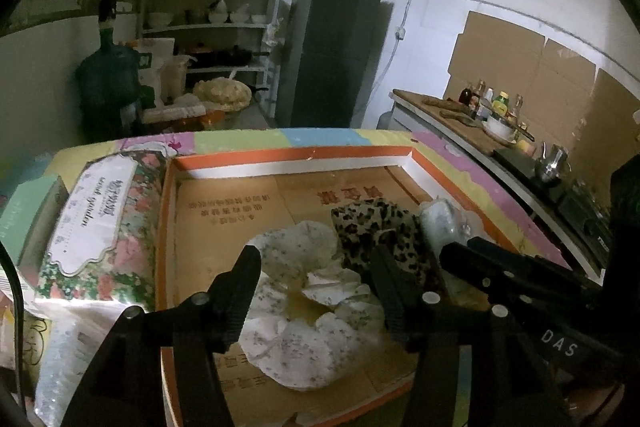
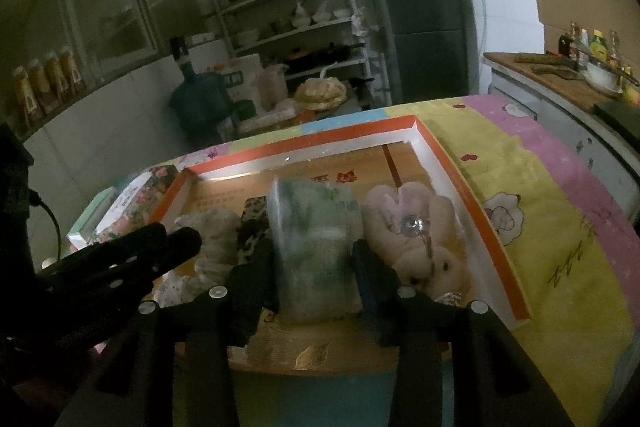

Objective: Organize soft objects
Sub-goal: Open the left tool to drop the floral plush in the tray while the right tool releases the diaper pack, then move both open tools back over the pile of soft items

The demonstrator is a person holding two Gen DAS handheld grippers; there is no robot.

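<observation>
A shallow cardboard box with an orange rim (image 1: 304, 155) (image 2: 460, 179) lies on a pastel blanket. Inside lie a crumpled white floral cloth (image 1: 304, 311) (image 2: 216, 231), a leopard-print cloth (image 1: 376, 223) (image 2: 252, 231), a plastic-wrapped green-and-white bundle (image 2: 312, 227) (image 1: 438, 219) and a beige plush rabbit (image 2: 416, 239). My left gripper (image 1: 314, 255) stands open over the white cloth, which lies loose between its fingers. My right gripper (image 2: 309, 247) has a pad against each side of the upright bundle, whose base rests on the box floor. Each gripper shows in the other's view: right (image 1: 520, 275), left (image 2: 160, 243).
A floral tissue pack (image 1: 100, 219) and a mint box (image 1: 28, 215) lie left of the cardboard box. The blanket (image 2: 552, 227) spreads to the right. Behind stand a water jug (image 1: 108, 79), shelves of crockery (image 1: 216, 19), a dark fridge (image 1: 332, 43) and a counter with bottles (image 1: 484, 107).
</observation>
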